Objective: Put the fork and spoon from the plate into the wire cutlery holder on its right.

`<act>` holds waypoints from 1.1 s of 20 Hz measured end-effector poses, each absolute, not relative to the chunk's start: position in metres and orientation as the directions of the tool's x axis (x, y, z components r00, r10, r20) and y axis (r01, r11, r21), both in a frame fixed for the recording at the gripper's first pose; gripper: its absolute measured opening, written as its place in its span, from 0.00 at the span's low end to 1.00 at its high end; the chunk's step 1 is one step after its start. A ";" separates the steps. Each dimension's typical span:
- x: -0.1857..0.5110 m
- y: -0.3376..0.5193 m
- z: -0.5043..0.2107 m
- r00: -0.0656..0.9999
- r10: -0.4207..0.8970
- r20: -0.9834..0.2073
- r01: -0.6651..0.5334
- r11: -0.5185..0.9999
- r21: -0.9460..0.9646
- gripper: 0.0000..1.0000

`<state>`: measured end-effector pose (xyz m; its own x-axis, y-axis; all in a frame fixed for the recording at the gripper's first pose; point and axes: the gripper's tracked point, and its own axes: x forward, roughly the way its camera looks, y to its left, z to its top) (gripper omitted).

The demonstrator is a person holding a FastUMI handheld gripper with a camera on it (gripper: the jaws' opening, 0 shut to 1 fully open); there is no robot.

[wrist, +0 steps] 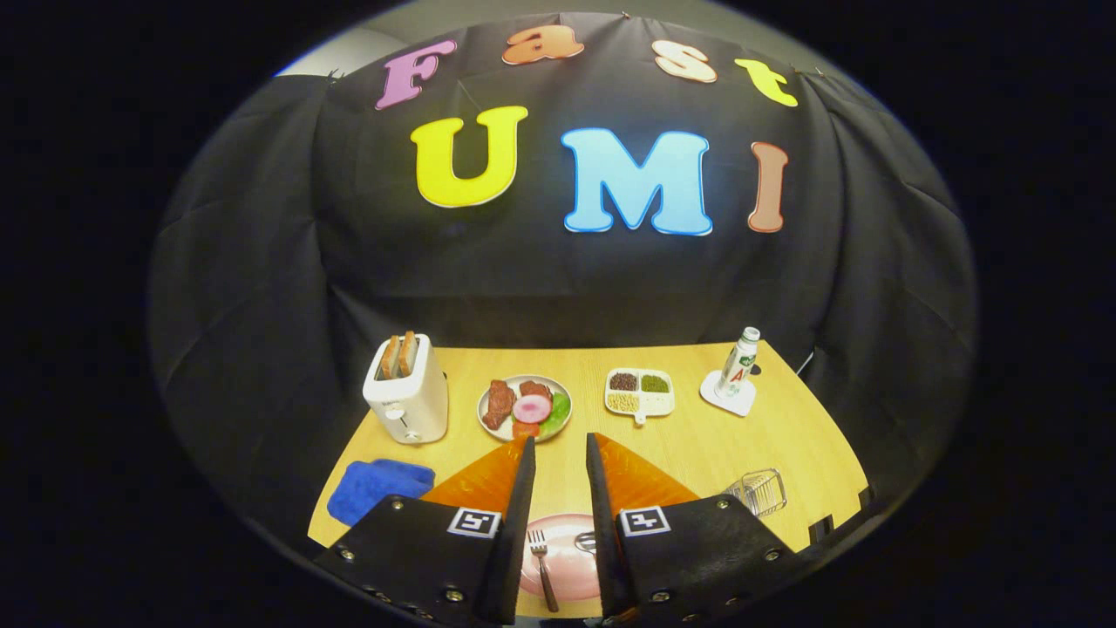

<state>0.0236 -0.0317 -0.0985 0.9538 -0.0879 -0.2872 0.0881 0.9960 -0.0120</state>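
Gripper view: the tool (558,453) hangs open and empty above the pink plate (562,571). On the plate, the fork (542,567) lies between its fingers, the spoon (586,542) against the right finger. The wire holder (760,491) stands right of the plate on the table (697,436).

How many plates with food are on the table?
2: a round plate of meat beyond the gripper, right of the toaster, and a divided tray further right. The gripper's open fingers may hide others.

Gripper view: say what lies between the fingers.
Between the open gripper's fingers lie the pink round plate and metal brown-handled fork; spoon partly hidden.
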 end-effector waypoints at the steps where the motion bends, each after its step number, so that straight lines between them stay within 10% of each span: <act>1: 0.025 -0.036 -0.110 0.942 -0.102 -0.319 0.101 0.995 -0.019 0.36; 22: 0.008 -0.082 -0.332 0.499 -0.218 -0.839 0.069 0.975 -0.212 0.36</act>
